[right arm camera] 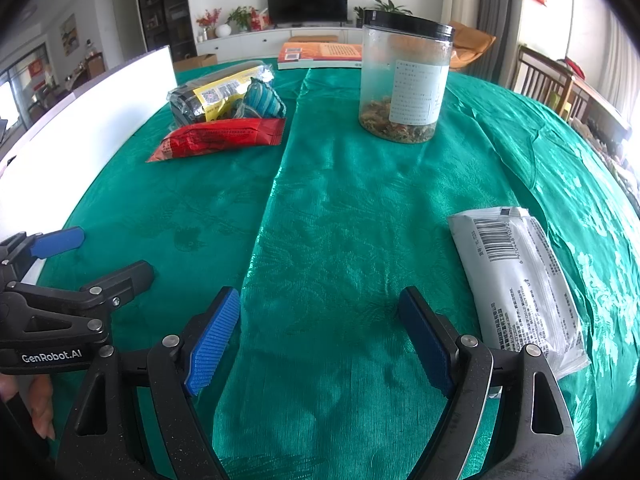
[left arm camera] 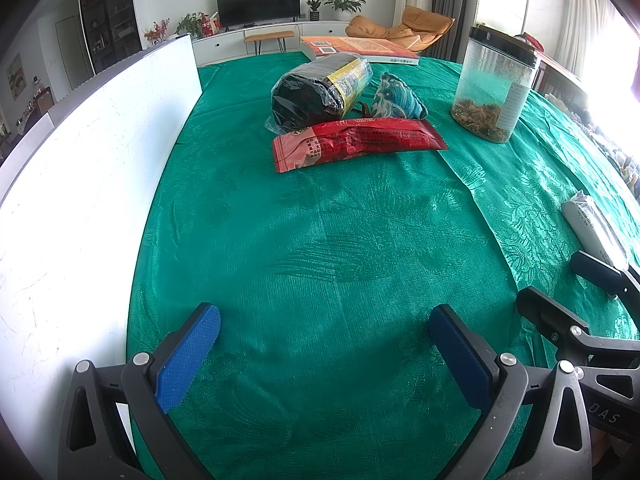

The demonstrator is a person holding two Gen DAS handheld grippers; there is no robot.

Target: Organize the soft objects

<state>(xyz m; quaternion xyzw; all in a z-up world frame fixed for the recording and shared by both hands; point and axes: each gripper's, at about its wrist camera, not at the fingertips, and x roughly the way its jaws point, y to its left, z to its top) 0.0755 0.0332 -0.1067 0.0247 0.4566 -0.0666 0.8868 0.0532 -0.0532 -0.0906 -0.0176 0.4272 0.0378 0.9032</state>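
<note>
- Landmark = clear jar (right arm camera: 404, 84) w/ black lid, upright on green tablecloth (right arm camera: 340, 220), dried stuff in its bottom.
- Left of jar: soft-item cluster – red packet (right arm camera: 220, 138) lying flat at the near edge, dark roll in clear wrap w/ yellow label (right arm camera: 212, 100) behind it, blue patterned pouch (right arm camera: 262, 100) beside the roll, on the jar side; all three touching or nearly so.
- Behind jar, far table edge: orange book (right arm camera: 320, 54), flat.
- Near side of jar & to its right: white packet w/ barcode (right arm camera: 516, 284), flat, well apart from the cluster.
- Right gripper (right arm camera: 320, 328): fingers spread wide, nothing between, just left of white packet – not touching it.
- Left gripper (left arm camera: 324, 344): fingers wide apart too, empty, over bare cloth on the near side of the cluster.
- White board (left arm camera: 80, 168) stands along table's left edge, far from jar.
</note>
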